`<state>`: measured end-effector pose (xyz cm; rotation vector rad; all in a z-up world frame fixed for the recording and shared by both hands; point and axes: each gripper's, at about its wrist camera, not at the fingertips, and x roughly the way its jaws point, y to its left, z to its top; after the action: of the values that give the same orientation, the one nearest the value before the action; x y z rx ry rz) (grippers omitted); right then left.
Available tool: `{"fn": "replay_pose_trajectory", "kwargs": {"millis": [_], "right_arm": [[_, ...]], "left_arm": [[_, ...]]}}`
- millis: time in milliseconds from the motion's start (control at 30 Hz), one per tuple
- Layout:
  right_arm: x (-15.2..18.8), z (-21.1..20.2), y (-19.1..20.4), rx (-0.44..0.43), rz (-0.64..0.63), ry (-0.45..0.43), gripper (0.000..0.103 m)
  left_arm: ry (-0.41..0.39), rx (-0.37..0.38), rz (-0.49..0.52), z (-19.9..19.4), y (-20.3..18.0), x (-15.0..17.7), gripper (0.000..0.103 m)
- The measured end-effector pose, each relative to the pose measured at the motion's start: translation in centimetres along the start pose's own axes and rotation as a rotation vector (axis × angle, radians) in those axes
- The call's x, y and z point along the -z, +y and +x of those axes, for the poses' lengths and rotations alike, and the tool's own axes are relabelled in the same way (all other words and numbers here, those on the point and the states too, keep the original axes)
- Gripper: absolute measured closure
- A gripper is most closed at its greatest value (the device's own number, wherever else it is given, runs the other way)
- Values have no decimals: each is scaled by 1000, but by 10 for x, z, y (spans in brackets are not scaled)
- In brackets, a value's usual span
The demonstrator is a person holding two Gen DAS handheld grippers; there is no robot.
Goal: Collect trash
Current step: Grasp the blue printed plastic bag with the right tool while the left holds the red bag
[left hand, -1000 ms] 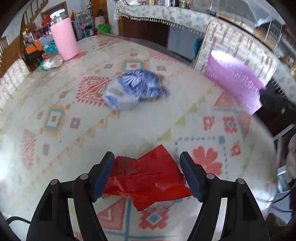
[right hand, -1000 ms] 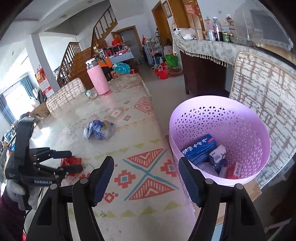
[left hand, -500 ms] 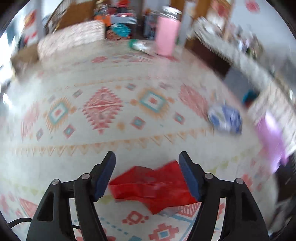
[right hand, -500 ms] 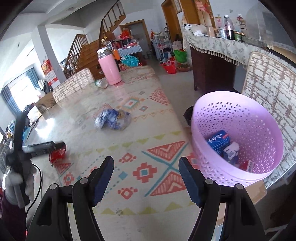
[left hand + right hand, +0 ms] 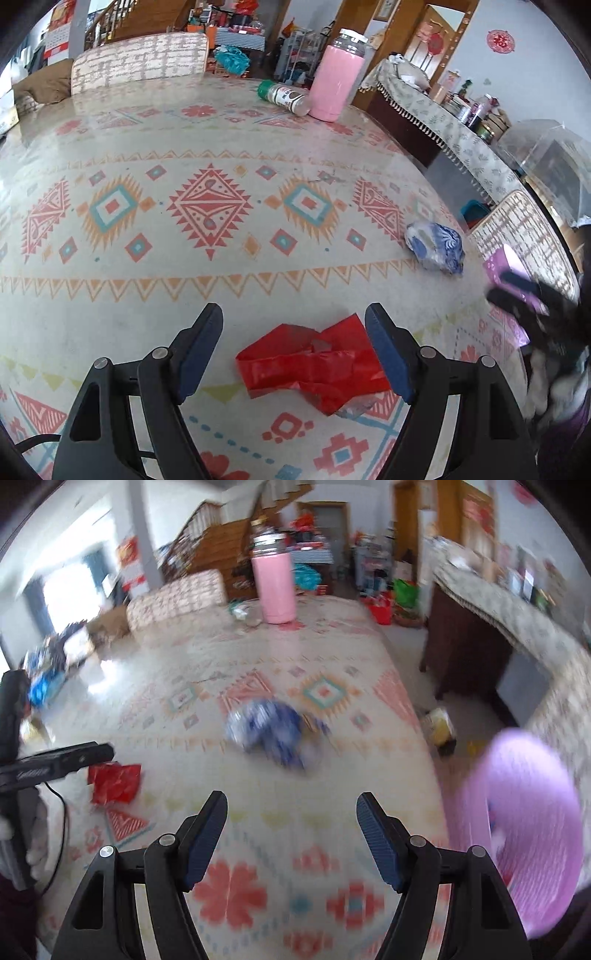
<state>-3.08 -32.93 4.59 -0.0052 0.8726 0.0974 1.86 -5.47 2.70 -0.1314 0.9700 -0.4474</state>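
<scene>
A crumpled red wrapper (image 5: 317, 363) lies on the patterned table between the fingers of my open left gripper (image 5: 295, 332), nearer the right finger; it also shows in the right wrist view (image 5: 116, 782). A blue and white crumpled bag (image 5: 436, 249) lies farther right on the table, ahead of my open, empty right gripper (image 5: 291, 819) in the right wrist view (image 5: 273, 731). A purple perforated basket (image 5: 532, 834) stands off the table's right edge, partly seen in the left wrist view (image 5: 506, 266).
A tall pink bottle (image 5: 336, 77) stands at the table's far end with a green-capped jar (image 5: 284, 98) lying beside it. Patterned chairs (image 5: 140, 62) stand around the table. A cloth-covered sideboard (image 5: 443, 125) runs along the right.
The left gripper has swung its view left, keeping the red wrapper between its open fingers. The right gripper has turned from the basket toward the blue bag and moved closer to it.
</scene>
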Motion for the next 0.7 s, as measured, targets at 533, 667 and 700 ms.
{"fn": "replay_pose_trajectory", "kwargs": {"millis": [533,667,700], "right_arm": [[-42,88,16,-17,-35,115,42],[-31,74,22,-32,7,120,50],[-26,69,23,-41,18,120,50]], "left_arm": [[-14,181,-46,-10,6,0,19],[-9,143,24,-7,-9,4,19],[-8,129,44,-5,-13,5,19]]}}
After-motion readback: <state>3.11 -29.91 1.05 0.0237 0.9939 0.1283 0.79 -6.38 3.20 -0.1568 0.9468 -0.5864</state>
